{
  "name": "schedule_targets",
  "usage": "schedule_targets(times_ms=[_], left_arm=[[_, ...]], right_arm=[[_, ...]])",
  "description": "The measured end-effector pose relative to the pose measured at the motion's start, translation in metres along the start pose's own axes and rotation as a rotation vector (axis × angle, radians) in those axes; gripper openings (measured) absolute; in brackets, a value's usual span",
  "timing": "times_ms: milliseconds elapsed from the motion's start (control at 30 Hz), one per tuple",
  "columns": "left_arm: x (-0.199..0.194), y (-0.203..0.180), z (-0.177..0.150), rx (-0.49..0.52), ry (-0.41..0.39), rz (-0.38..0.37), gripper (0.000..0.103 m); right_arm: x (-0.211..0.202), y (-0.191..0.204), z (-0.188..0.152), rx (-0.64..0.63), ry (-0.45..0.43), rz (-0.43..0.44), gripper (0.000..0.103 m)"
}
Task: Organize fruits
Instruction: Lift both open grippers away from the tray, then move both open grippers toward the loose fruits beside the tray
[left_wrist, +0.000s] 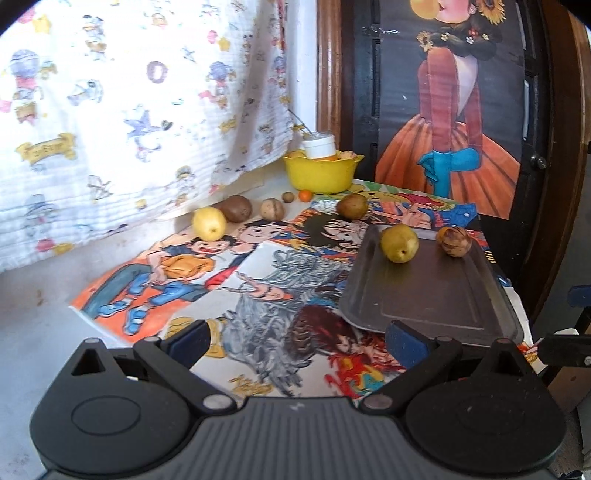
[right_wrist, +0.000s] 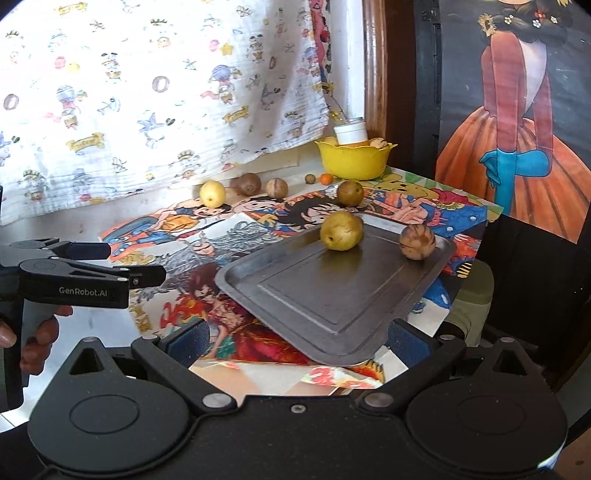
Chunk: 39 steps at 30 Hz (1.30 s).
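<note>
Left wrist view: left gripper (left_wrist: 297, 338) fingers spread, empty, low over the cartoon posters (left_wrist: 258, 295); metal tray (left_wrist: 436, 299) ahead-right carries a yellow-green pear (left_wrist: 399, 243) and a walnut (left_wrist: 453, 240). Right wrist view: "GenRobot.AI" legible on the left gripper (right_wrist: 136, 266); right gripper (right_wrist: 297, 338) spread, empty, tray's near corner between its fingers.

Pear (right_wrist: 340, 231) and walnut (right_wrist: 417, 237) on tray (right_wrist: 332, 295)

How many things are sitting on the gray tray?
2. A yellow-green pear sits at the far end of the metal tray, and a brown walnut sits by the tray's far right corner. A small piece may be hidden behind the pear.
</note>
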<state>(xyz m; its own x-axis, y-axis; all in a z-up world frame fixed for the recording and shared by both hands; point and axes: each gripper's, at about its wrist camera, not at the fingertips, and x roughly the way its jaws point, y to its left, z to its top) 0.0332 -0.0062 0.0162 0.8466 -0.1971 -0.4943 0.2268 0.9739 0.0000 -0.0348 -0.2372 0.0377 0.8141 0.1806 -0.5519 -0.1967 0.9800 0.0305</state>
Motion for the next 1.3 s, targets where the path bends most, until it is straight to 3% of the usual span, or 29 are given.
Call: schedule_targets(times_ms=[267, 500, 733, 900, 1033, 1167, 1300], left_arm=[[-0.016, 0.027, -0.001, -0.013, -0.005, 0.072, 0.103], [-0.020, 0.056, 0.015, -0.008, -0.017, 0.150, 0.103], [-0.007, 0.084, 0.033, 0.009, -0.028, 0.201, 0.103], [0.020, 0.096, 0.044, 0.052, -0.043, 0.233, 0.103], [0.053, 0.103, 0.064, 0.013, -0.014, 0.210, 0.103], [0.082, 0.101, 0.086, 0.042, -0.020, 0.201, 0.103], [0.110, 0.102, 0.100, 0.047, -0.029, 0.191, 0.103]], right_arm=[[0.003, 0.018, 0.004, 0.011, 0.052, 0.114, 0.103], [-0.001, 0.034, 0.043, -0.017, 0.001, 0.172, 0.103], [0.025, 0.039, 0.096, -0.003, 0.071, 0.240, 0.103], [0.053, 0.042, 0.148, -0.090, 0.114, 0.191, 0.103], [0.082, 0.041, 0.193, -0.051, 0.152, 0.215, 0.103], [0.119, 0.038, 0.239, 0.037, 0.235, 0.277, 0.103], [0.158, 0.038, 0.269, 0.004, 0.235, 0.278, 0.103]])
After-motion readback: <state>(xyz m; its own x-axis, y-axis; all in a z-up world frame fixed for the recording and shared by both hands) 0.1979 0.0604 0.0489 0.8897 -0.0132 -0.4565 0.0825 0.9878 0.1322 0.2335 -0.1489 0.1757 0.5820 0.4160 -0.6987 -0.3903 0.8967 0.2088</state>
